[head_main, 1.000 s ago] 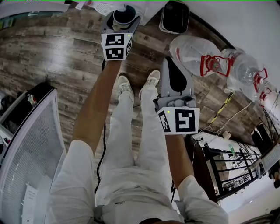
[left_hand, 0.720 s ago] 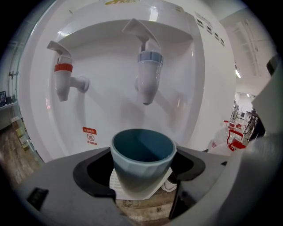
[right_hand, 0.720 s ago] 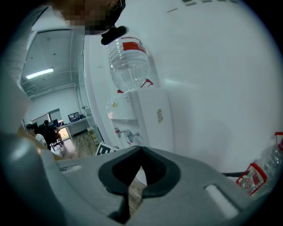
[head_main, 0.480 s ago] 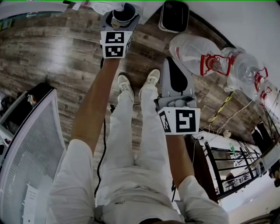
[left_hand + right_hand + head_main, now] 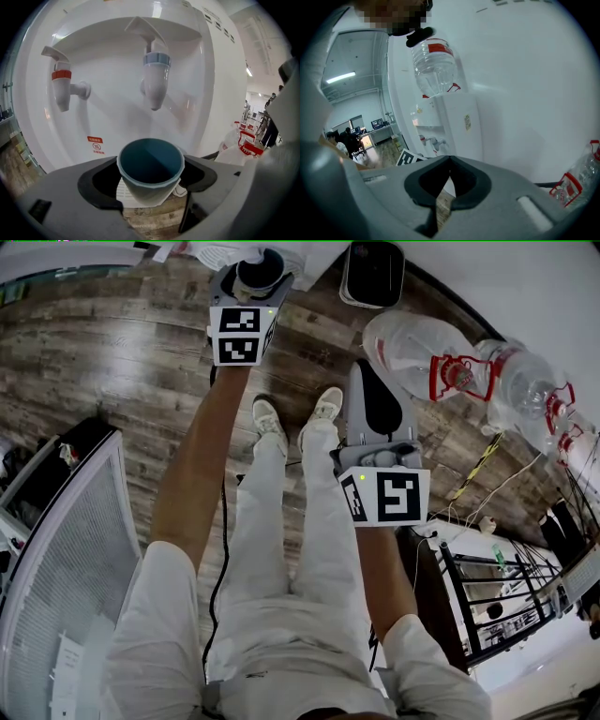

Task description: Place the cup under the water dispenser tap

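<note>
Head view.
- Floor: dark wood planks [image 5: 112, 362].
- Upper right: two large clear water bottles [image 5: 412, 348] lying side by side on the floor, red handles [image 5: 450, 379]. Yellow-black striped strip [image 5: 480, 468] just below them.
- Top centre: black rounded container [image 5: 375, 273] by the white wall [image 5: 525, 287].
- Left edge: white perforated panel [image 5: 56, 568].
- Lower right: black metal rack [image 5: 497, 606].
- Centre-left: thin black cable [image 5: 220, 568] on the floor.

Right gripper view, left side: distant desk with monitors [image 5: 377, 124]; ceiling strip light [image 5: 341, 78].

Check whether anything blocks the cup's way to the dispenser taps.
Nothing visible does. The cup, clamped in the left gripper, sits below and in front of the blue tap, with only open air between them.
</note>
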